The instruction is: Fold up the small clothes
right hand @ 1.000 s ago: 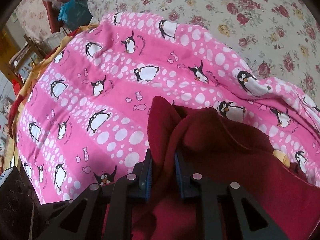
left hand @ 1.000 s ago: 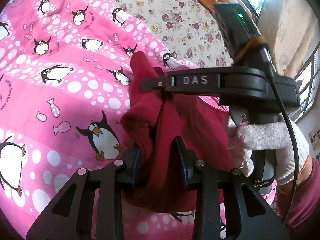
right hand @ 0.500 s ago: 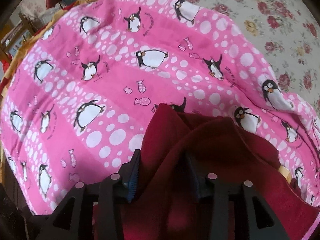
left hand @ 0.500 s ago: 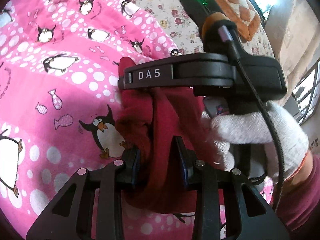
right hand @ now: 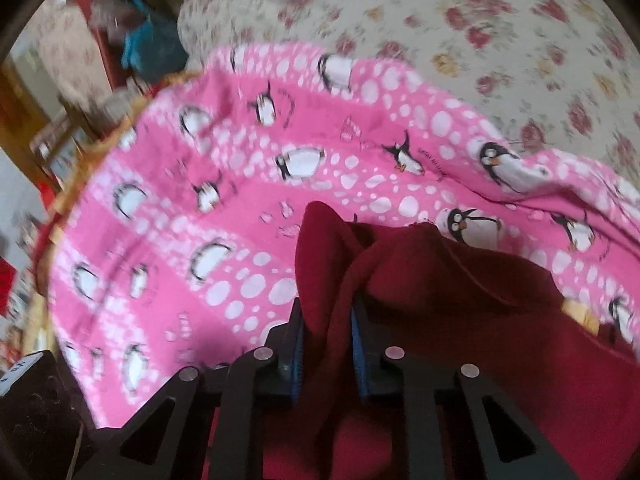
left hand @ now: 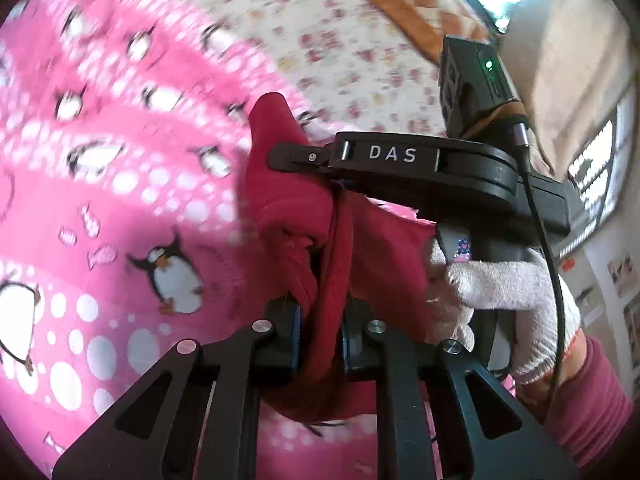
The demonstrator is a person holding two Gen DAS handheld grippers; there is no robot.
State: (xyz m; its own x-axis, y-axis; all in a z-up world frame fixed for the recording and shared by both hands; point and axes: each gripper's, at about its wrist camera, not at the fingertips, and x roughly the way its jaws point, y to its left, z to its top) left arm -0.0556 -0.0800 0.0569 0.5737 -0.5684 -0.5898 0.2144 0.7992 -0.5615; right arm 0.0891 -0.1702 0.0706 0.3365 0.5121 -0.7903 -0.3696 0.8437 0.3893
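A dark red garment hangs bunched over a pink penguin blanket. My left gripper is closing, and its blue pads pinch a fold of the red cloth. In the left wrist view my right gripper, marked DAS, reaches in from the right and clamps the cloth higher up, held by a hand in a white glove. From the right wrist, my right gripper is also closing, with a ridge of the red garment squeezed between its pads. The rest of the garment trails off to the lower right.
The pink blanket lies on a floral bedspread. An orange checked quilt sits at the far end of the bed. A window is at the right. A blue bag and wooden furniture crowd the bed's left side.
The right jaws spread wide half a second ago and have narrowed on the cloth again. The left jaws have also tightened. Both grippers shifted, and the red cloth stands higher off the blanket.
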